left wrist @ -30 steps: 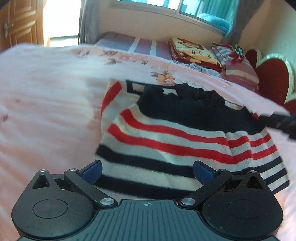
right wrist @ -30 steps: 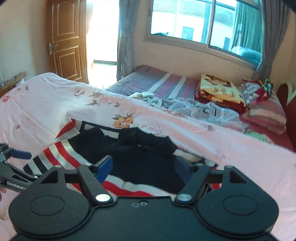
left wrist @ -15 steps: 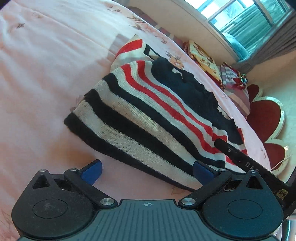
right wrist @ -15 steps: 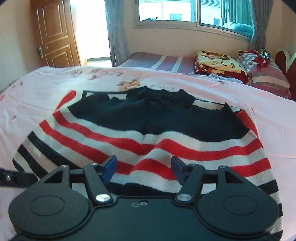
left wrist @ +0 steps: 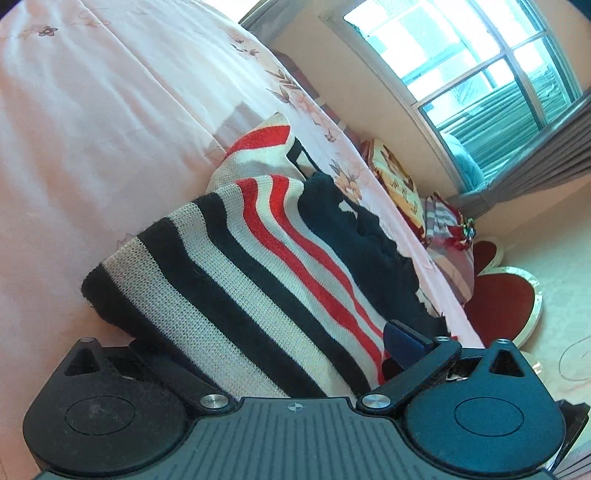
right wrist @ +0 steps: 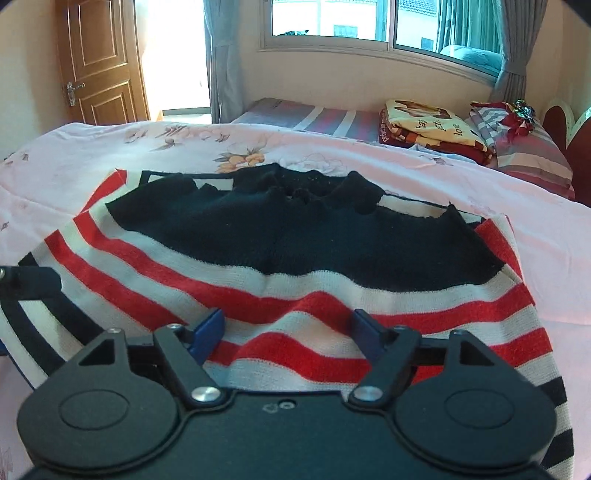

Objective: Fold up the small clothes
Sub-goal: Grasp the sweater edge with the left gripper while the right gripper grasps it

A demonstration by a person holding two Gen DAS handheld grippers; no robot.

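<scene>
A small knitted sweater (left wrist: 258, 266) with red, white and navy stripes and a navy upper part lies spread on the pink bedsheet (left wrist: 92, 129). My left gripper (left wrist: 273, 343) is rolled to one side at the sweater's hem corner. Its jaws are closing with the hem between them: the cloth drapes over the left finger and hides it, and the right blue pad (left wrist: 402, 343) stands clear above the fabric. In the right wrist view the sweater (right wrist: 295, 240) fills the middle. My right gripper (right wrist: 288, 328) sits low over the red and white stripes, jaws opening, pads apart. The left gripper's finger (right wrist: 29, 284) shows at the left edge.
Folded blankets (right wrist: 432, 125) and striped pillows (right wrist: 524, 147) lie at the far side of the bed under a window (right wrist: 369, 18). A red heart-shaped headboard (left wrist: 506, 295) stands to the right. A wooden door (right wrist: 99, 59) is at the back left.
My left gripper rolled and sank to the hem, and the cloth now lies over its left finger. My right gripper came down close over the stripes, and its jaws narrowed, then widened again.
</scene>
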